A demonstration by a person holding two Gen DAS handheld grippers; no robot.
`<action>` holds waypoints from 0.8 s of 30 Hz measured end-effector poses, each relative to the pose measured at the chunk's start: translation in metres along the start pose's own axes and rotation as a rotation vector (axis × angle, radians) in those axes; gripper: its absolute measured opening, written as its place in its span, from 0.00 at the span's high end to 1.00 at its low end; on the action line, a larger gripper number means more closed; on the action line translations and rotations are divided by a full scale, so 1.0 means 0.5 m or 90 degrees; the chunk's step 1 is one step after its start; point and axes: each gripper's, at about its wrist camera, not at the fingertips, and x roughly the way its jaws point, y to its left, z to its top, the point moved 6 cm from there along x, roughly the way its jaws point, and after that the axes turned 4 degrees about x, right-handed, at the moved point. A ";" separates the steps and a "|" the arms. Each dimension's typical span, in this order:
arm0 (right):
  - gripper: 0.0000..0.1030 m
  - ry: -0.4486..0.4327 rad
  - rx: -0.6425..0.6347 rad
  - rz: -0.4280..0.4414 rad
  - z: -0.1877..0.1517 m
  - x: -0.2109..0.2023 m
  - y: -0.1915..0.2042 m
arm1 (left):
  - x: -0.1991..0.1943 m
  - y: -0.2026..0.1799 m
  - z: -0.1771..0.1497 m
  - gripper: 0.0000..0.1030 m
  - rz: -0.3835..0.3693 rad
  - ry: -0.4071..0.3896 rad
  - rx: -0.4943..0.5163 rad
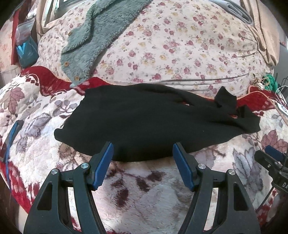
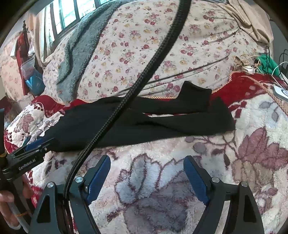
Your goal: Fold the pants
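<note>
Bed scene: plush leaf-print blanket [image 1: 147, 194] with red border covers the near part, both claws above it.

Left claw [image 1: 143, 148]: spread wide, blue pads [image 1: 103, 165] apart, nothing between them. Tips sit right at the near hem of the pants; contact can't be confirmed from this view. From the right wrist view it shows at the left edge, tips over the pants' left end, a hand [image 2: 7, 199] on its handle.

Right claw [image 2: 146, 162]: also wide, holding nothing, over bare blanket, short of the pants. A braided black cable [image 2: 144, 72] runs diagonally across its view, passing in front of the pants.

Black pants [image 1: 144, 122]: lying flat across the blanket, left-right, wide end on the left, legs running to the right. The two leg ends are slightly apart; the far one has its cuff [image 1: 225, 98] flipped up against the red border.

Behind the pants: floral quilt [image 1: 180, 54], teal fleece garment [image 1: 100, 32] with wooden buttons draped over its left side. Folded grey fabric [image 1: 237, 10] top right, beige cloth [image 1: 266, 39] beside it. Green cord and loose wires [image 2: 264, 63] at far right edge. Window [image 2: 72, 12] at the back left.
</note>
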 end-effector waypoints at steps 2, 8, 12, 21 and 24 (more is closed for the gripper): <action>0.20 0.002 0.003 0.000 -0.001 0.004 -0.002 | 0.003 0.007 0.001 0.33 0.003 0.003 -0.004; 0.20 0.009 0.011 -0.003 -0.002 0.015 -0.008 | 0.013 0.025 0.000 0.33 0.012 0.012 -0.013; 0.20 0.012 0.012 -0.003 -0.003 0.020 -0.010 | 0.019 0.034 0.000 0.33 0.013 0.015 -0.016; 0.20 0.017 0.013 0.000 -0.004 0.031 -0.007 | 0.026 0.057 -0.012 0.33 -0.002 0.040 -0.030; 0.20 0.017 0.018 0.000 -0.003 0.035 -0.009 | 0.024 0.083 -0.015 0.33 -0.011 0.049 -0.051</action>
